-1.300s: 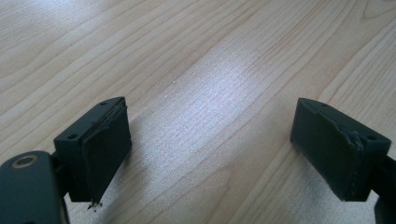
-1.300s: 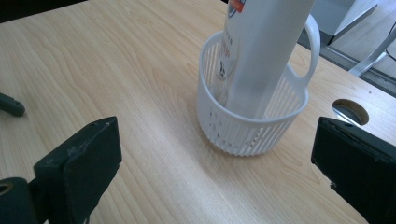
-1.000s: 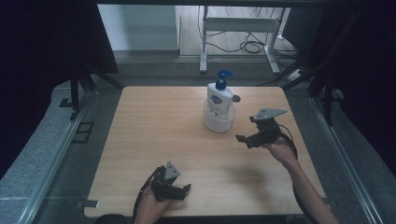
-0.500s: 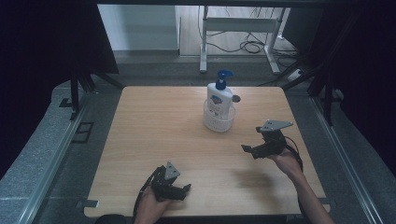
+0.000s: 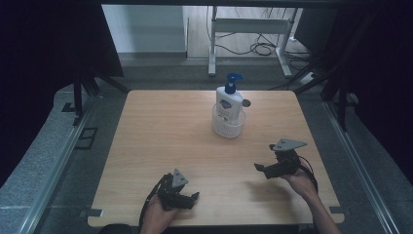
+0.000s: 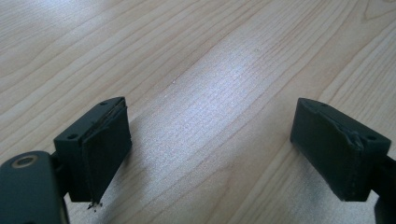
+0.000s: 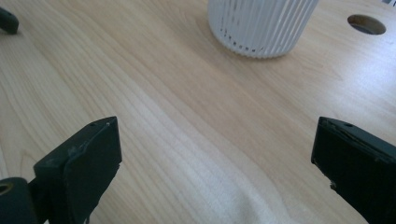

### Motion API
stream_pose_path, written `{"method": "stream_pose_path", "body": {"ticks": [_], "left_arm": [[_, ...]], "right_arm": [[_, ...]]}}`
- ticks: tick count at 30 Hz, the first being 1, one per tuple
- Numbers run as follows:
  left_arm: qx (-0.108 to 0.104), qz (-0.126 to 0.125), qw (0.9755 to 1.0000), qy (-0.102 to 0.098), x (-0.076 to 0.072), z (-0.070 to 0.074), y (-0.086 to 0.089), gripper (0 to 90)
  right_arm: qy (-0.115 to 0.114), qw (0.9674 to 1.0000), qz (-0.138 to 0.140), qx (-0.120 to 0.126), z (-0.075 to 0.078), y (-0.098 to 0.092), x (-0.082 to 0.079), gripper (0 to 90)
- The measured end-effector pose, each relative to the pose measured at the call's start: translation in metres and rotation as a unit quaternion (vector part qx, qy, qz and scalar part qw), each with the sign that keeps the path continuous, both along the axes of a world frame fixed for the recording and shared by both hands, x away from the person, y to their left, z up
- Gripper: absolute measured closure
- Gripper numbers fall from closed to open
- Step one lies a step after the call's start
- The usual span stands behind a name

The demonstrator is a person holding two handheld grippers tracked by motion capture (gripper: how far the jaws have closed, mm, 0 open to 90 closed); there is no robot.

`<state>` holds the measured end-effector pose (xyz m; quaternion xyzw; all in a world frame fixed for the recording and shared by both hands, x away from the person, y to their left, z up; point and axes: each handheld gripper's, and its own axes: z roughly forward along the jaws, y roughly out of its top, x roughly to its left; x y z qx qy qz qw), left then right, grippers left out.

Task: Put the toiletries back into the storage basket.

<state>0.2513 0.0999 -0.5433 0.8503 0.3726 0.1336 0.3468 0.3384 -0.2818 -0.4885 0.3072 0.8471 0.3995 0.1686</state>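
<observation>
Both tools sitting wide open, left tool (image 5: 187,200) lower centre, right tool (image 5: 263,168) lower right; white blue-capped pump bottle (image 5: 229,101) in ribbed clear cup (image 5: 228,127) looking top-heavy, slick, so grip low on body.

Ribbed white cup (image 7: 263,25) cut off by top edge in right gripper view; rim and contents out of frame. Pump bottle (image 5: 229,100) lower part hidden inside the cup in high view; label print too small to read. Left gripper (image 5: 187,199) jaws too small to judge in high view. Dark object (image 7: 8,20) clipped at left edge of right gripper view, can't identify. Forearms cropped at bottom edge.
</observation>
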Motion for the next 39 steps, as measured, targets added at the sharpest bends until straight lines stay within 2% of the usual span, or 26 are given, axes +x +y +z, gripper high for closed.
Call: {"method": "stream_pose_path", "body": {"ticks": [7, 20, 26, 30, 35, 39], "left_arm": [[0.0, 0.001, 1.0, 0.0, 0.0, 0.0, 0.0, 11.7], [0.0, 0.002, 1.0, 0.0, 0.0, 0.0, 0.0, 11.7], [0.0, 0.002, 1.0, 0.0, 0.0, 0.0, -0.001, 11.7], [0.0, 0.002, 1.0, 0.0, 0.0, 0.0, -0.001, 11.7], [0.0, 0.002, 1.0, 0.0, 0.0, 0.0, -0.001, 11.7], [0.001, 0.002, 1.0, 0.0, -0.001, 0.0, -0.001, 11.3]], "right_arm": [[0.004, 1.0, 0.003, -0.005, -0.012, 0.0, -0.012, 1.3], [0.028, 0.9996, 0.0, -0.01, -0.037, -0.003, -0.025, 0.8], [0.038, 0.9991, 0.002, -0.018, -0.047, -0.002, -0.03, 0.7], [0.044, 0.9984, 0.008, -0.034, -0.054, -0.001, -0.033, 0.6], [0.053, 0.998, 0.009, -0.033, -0.054, -0.001, -0.034, 1.3], [0.051, 0.9981, 0.008, -0.032, -0.055, -0.001, -0.035, 1.1]]}}
